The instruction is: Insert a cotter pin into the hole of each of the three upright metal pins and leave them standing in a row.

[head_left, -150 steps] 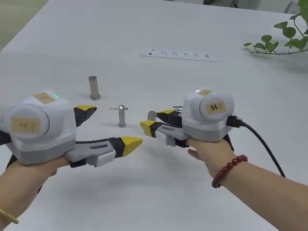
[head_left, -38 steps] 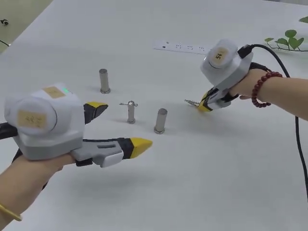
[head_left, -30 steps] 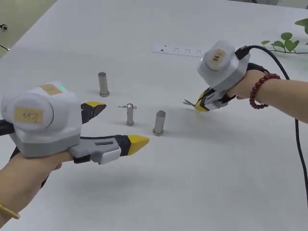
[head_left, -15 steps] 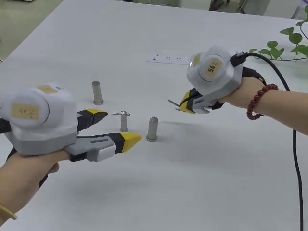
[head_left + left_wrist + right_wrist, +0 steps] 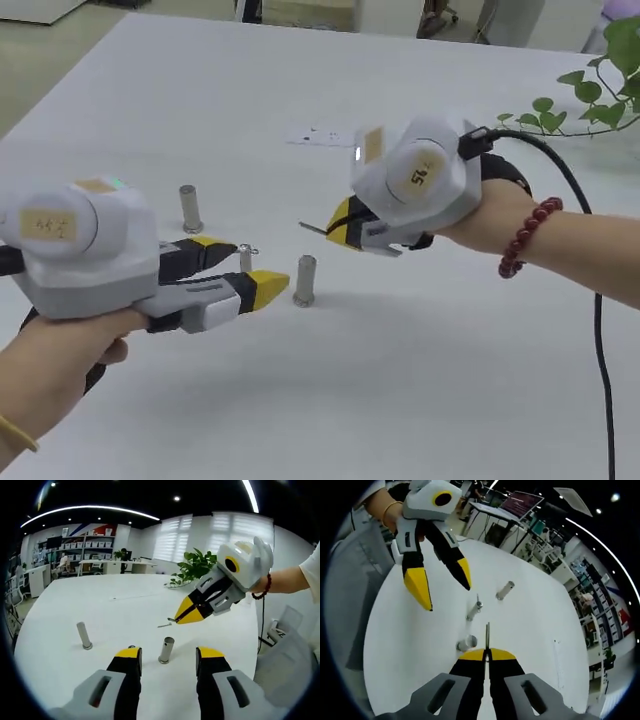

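Three upright metal pins stand in a row on the white table (image 5: pixel 400 400): a far pin (image 5: pixel 189 208), a middle pin (image 5: pixel 245 258) with a cotter pin through its top, and a near bare pin (image 5: pixel 305 279). My right gripper (image 5: pixel 338 224) hovers above and to the right of the near pin, shut on a cotter pin (image 5: pixel 312 228) that sticks out leftward. In the right gripper view that cotter pin (image 5: pixel 487 632) points over the near pin (image 5: pixel 466 642). My left gripper (image 5: pixel 240 265) is open, its jaws standing either side of the middle pin and half hiding it.
A white power strip (image 5: pixel 325 137) lies farther back on the table. A green plant (image 5: pixel 590 80) reaches in at the back right. A black cable (image 5: pixel 600 330) trails from the right gripper along the person's arm.
The right gripper lifted the cotter pin off the table and carried it left, toward the near pin. The left gripper stayed open and edged closer to the middle pin.
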{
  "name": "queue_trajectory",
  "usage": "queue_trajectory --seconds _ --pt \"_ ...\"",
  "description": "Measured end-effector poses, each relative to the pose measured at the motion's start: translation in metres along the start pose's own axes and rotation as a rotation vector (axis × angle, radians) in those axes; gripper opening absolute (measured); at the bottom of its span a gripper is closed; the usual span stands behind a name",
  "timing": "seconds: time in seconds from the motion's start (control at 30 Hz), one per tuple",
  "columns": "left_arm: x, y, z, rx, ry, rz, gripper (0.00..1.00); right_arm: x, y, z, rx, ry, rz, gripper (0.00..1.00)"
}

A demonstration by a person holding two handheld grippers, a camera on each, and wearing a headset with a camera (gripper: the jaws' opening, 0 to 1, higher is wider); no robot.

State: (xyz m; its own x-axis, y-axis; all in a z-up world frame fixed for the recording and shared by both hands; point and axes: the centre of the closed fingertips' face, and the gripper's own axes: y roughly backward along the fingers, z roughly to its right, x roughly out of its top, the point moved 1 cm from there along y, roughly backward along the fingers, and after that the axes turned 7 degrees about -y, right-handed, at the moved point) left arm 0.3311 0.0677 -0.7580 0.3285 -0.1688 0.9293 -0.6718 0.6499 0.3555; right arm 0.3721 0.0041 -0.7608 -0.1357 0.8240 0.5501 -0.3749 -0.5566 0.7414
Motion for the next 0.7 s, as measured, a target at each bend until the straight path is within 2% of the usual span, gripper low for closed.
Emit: queue_trajectory --seconds 0.23,0.7 --pt "0.01 -0.002 0.004 -0.028 0.067 0.039 0.32 0.014 0.003 -0.013 0.01 0.063 0.026 0.02" --pt "0.018 -0.002 0.016 -0.091 0.207 0.079 0.17 0.031 0.009 -0.03 0.018 0.139 0.062 0.02"
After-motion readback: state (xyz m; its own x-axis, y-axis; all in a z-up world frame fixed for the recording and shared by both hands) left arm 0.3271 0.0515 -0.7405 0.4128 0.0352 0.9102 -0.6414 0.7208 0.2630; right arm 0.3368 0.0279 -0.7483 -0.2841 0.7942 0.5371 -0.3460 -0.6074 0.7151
